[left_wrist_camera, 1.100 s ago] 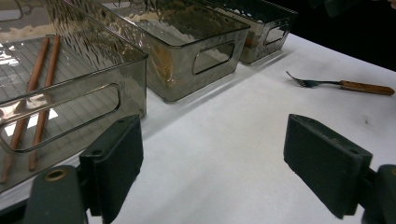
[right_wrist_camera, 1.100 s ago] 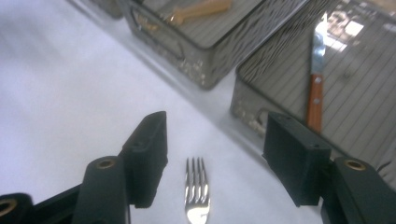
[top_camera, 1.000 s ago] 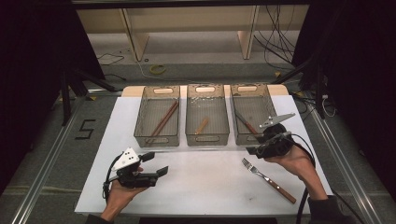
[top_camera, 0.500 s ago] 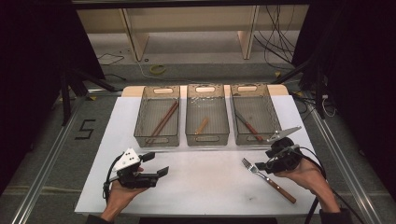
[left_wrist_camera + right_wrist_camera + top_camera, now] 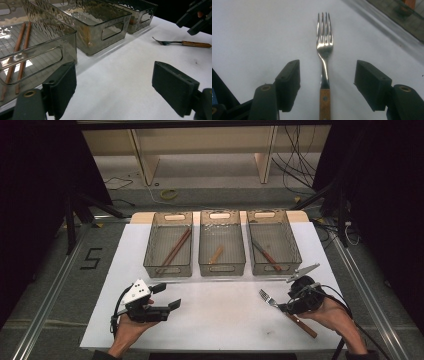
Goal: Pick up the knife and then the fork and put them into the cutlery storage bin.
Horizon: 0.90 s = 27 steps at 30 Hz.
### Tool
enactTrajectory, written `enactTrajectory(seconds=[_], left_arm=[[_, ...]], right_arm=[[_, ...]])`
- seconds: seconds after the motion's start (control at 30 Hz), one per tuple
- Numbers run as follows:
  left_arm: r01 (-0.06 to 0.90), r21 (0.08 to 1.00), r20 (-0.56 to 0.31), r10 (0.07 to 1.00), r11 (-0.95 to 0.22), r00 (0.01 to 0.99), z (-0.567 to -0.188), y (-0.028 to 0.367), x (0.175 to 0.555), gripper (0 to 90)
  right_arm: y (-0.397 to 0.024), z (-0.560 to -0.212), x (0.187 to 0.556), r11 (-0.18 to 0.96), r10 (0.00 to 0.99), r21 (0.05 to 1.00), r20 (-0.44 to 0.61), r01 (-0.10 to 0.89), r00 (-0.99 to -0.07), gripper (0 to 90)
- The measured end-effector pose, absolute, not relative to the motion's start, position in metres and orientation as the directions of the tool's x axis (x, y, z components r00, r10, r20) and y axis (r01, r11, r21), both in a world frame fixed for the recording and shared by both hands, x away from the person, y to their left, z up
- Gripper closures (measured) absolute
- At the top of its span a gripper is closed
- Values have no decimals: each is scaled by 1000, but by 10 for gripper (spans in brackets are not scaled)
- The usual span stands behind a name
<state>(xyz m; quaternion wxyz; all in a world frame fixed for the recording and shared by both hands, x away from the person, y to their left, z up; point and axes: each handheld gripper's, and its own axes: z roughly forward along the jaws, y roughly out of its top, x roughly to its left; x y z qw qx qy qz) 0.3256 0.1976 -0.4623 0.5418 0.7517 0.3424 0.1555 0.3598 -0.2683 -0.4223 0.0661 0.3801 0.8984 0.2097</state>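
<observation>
Right gripper (image 5: 325,82) sits low over the fork (image 5: 324,50) on the white table (image 5: 220,320), jaws apart either side of the neck and not yet touching, so it should drop straight and pinch near the wooden handle to stop it pivoting. Left gripper (image 5: 113,92) waits with jaws wide and nothing between them. Left bin (image 5: 150,251) has chopsticks (image 5: 174,251), middle bin (image 5: 204,251) a small wooden piece I can't identify, right bin (image 5: 291,247) a wood-handled utensil.
</observation>
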Motion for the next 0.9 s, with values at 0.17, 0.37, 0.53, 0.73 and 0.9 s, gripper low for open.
enactTrajectory(seconds=[0.17, 0.37, 0.53, 0.73, 0.9], left_arm=[[346, 921, -136, 682, -180, 719, -463, 197, 326, 192], [346, 920, -136, 680, -182, 721, -463, 197, 326, 192], [346, 920, -136, 681, -182, 720, -463, 197, 326, 192], [347, 920, -136, 680, -184, 720, -463, 197, 326, 193], [348, 919, -137, 680, -183, 720, -463, 197, 326, 192]], right_arm=[[-269, -430, 356, 644, 705, 387, 36, 661, -708, 412], [-270, -439, 354, 663, 700, 344, 31, 665, -713, 488], [-272, -444, 353, 671, 701, 326, 16, 666, -713, 553], [-273, -448, 350, 681, 697, 300, 17, 668, -717, 606], [-275, -452, 350, 685, 694, 290, 21, 669, -719, 653]])
